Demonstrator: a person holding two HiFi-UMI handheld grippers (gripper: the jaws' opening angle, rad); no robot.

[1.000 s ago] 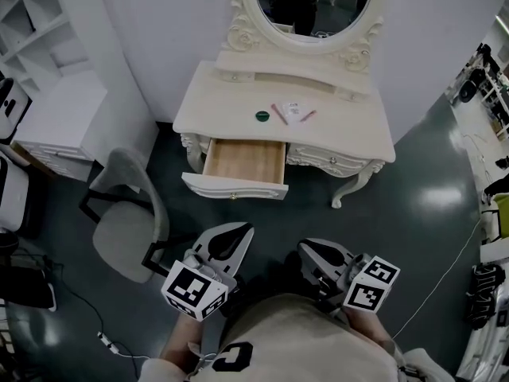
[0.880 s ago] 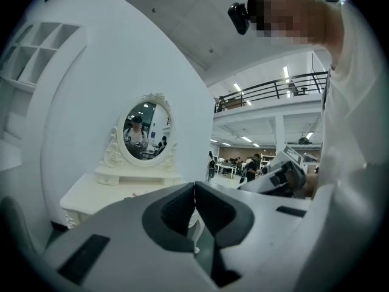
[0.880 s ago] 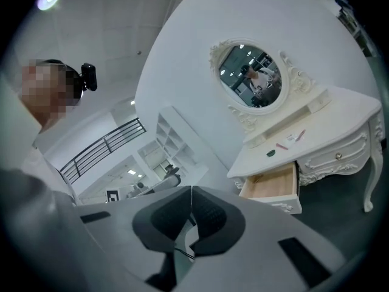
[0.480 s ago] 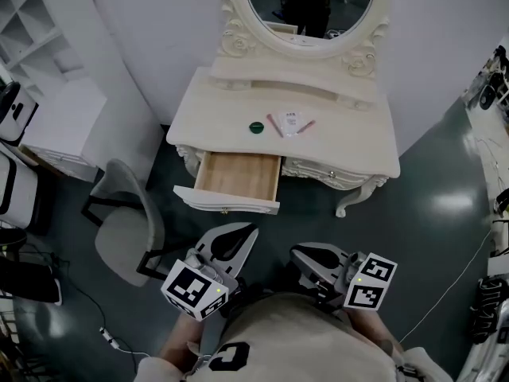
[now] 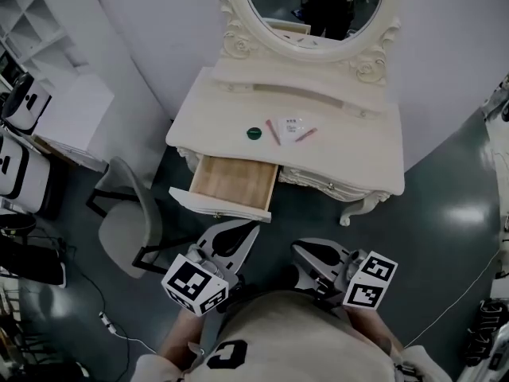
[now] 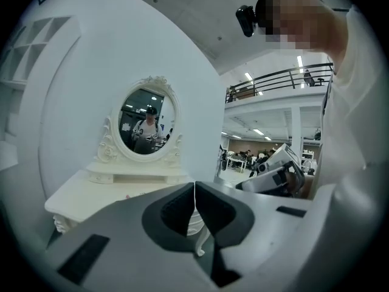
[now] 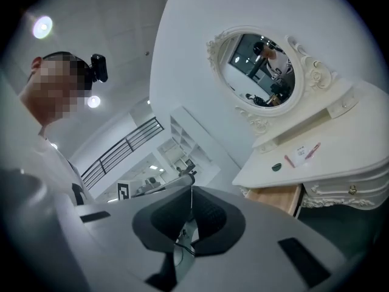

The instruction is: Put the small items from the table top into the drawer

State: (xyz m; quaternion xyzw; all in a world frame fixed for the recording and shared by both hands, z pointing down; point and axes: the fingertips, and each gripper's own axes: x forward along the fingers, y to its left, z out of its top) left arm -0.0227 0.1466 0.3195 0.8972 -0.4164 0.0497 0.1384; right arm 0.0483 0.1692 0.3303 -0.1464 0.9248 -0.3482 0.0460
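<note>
While both grippers hang close to the person's body, well short of the dressing table (image 5: 354,153), the job looks to be at its very start, in the approach before any pick. The left gripper (image 5: 247,229) has its jaws pressed together with nothing between them, and the right gripper (image 5: 297,250) is likewise closed and empty. All the small items lie on the table top, near its middle and just in front of the mirror (image 5: 314,2): a green disc (image 5: 254,133) at the left, a pink pen (image 5: 273,131) beside it, a white card (image 5: 292,125) next, and a second pink pen (image 5: 306,134) at the right. The drawer (image 5: 235,183) stands pulled out under the table's left half, its wooden bottom bare, so nothing needs opening. The next move probably calls for coming nearer, spreading one pair of jaws and lowering them over a single item; the flat card may be hard to pinch. A chair (image 5: 127,229) stands near the drawer's left side and could crowd the left arm. Shelves (image 5: 28,10) and a floor cable (image 5: 99,333) lie farther left, out of the way.
</note>
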